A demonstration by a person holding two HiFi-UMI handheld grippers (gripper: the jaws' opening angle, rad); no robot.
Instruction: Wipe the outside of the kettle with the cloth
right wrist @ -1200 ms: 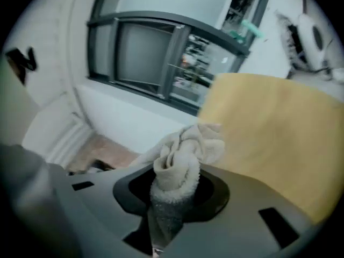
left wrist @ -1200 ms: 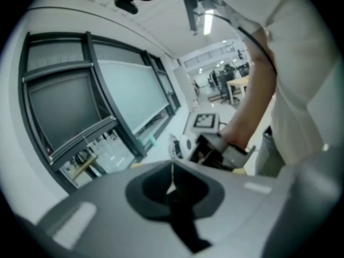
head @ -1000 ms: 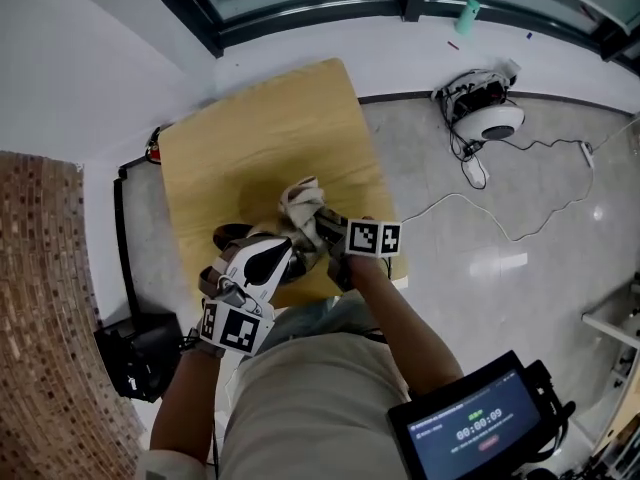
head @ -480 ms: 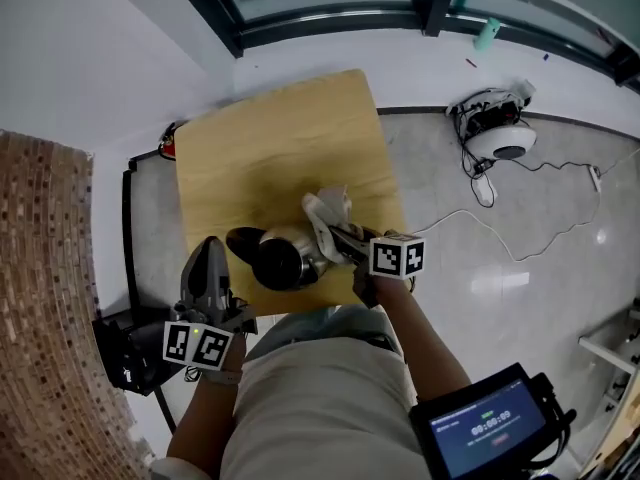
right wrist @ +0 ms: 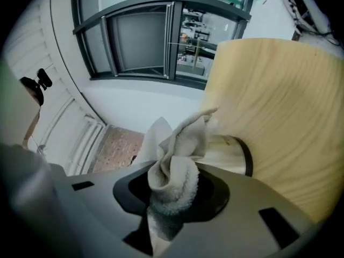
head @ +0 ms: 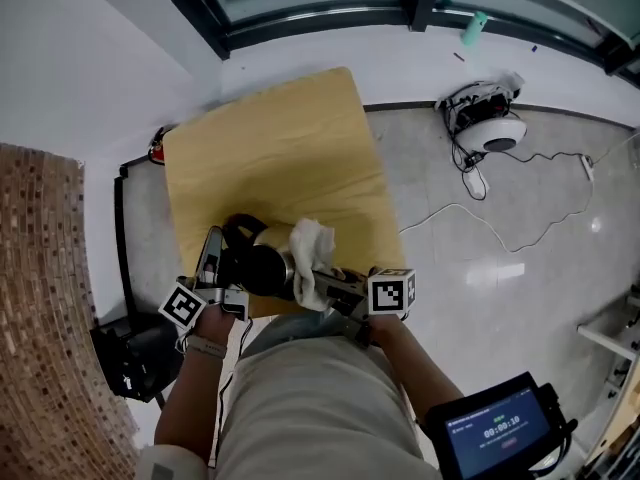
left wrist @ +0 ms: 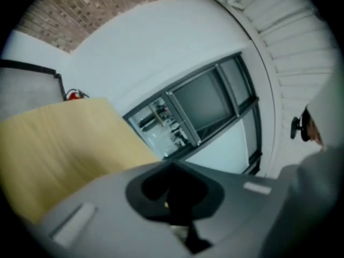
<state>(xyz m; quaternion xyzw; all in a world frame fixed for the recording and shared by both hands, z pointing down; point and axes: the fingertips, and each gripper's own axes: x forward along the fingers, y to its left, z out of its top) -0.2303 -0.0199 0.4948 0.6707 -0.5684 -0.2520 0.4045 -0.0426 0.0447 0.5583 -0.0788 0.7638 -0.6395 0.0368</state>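
A steel kettle (head: 262, 263) with a black lid and handle stands near the front edge of the wooden table (head: 270, 148). A white cloth (head: 312, 243) is bunched against its right side, and my right gripper (head: 320, 286) is shut on it. In the right gripper view the cloth (right wrist: 177, 144) rises from the right gripper (right wrist: 172, 198), with the kettle (right wrist: 228, 152) just behind. My left gripper (head: 212, 238) lies along the kettle's left side by the handle. The left gripper view shows the left gripper (left wrist: 174, 198) with jaws together and nothing between them; the kettle is hidden there.
A brick wall (head: 40, 298) and a black bag (head: 135, 353) are left of the table. A red extinguisher (head: 155, 151) stands at its far left corner. On the floor to the right are a round white device (head: 490, 123) and a trailing cable (head: 520, 233).
My left gripper left the kettle, swung off the table's left edge, then came back beside the kettle's left side. My right gripper brought the cloth down against the kettle's right side.
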